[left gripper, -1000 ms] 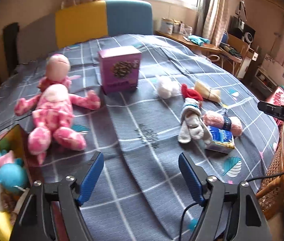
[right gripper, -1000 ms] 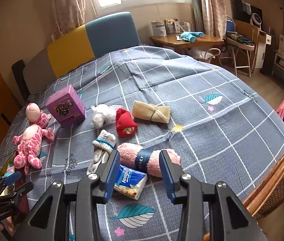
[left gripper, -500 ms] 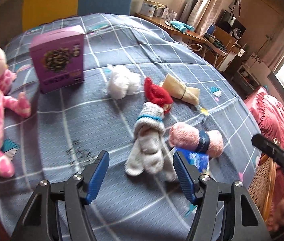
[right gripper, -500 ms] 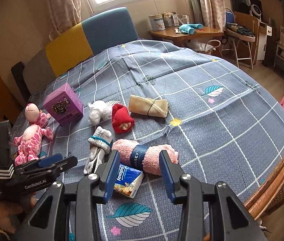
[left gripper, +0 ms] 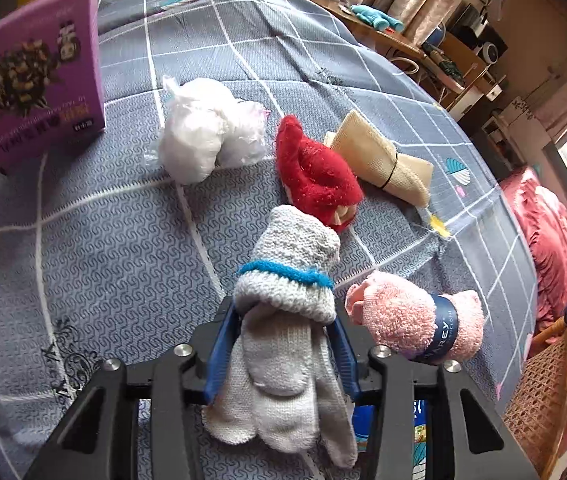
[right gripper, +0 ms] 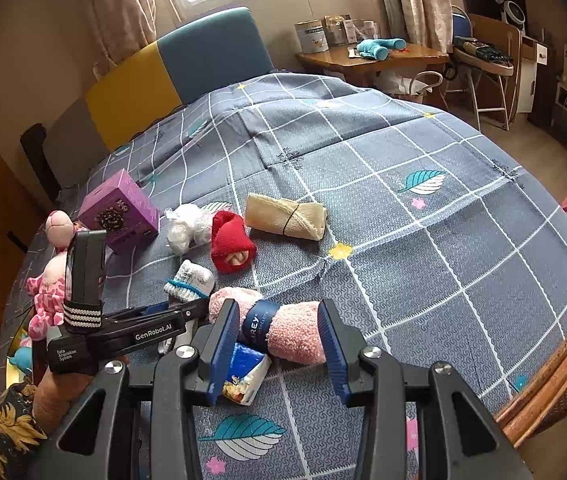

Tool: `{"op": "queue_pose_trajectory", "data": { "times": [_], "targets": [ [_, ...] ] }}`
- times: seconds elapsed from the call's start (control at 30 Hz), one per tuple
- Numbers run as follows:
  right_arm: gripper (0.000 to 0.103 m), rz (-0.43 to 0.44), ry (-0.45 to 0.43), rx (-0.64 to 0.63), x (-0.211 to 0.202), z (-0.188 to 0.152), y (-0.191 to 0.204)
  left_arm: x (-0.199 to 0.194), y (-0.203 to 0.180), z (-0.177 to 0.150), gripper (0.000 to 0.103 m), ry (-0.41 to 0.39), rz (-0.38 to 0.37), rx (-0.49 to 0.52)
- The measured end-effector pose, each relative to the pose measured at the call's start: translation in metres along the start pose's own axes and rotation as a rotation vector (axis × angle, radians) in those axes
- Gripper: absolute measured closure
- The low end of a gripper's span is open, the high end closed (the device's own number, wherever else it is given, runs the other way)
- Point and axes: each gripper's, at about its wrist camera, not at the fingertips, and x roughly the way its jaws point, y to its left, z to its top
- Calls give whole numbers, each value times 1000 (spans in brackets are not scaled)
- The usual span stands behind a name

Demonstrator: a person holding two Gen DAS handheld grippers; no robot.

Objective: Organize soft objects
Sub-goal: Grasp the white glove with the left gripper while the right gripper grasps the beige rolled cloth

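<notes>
Only the left wrist view shows gloves [left gripper: 283,344] between closing left tool [left gripper: 279,348] pads.

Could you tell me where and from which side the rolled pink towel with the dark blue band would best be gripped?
Probably across the middle of the rolled pink terry towel, at its dark blue paper band, coming down from above. It lies flat on the grey checked bedcover with both long sides free; the band keeps the roll tight there.
</notes>
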Motion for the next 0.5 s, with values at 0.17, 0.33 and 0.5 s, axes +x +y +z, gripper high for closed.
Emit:
{"op": "queue_pose_trajectory", "data": {
  "times": [0.17,0.33,0.5],
  "targets": [
    [62,15,37,-81,22,28,9,-12,13,-8,67,-39,-61,-4],
    [62,-38,125,-318,69,59,30,-45,29,-27,66,-80,-81,21],
    [62,-113,205,-566,128,75,48,-69,51,-55,66,-79,-71,16]
  ]
}}
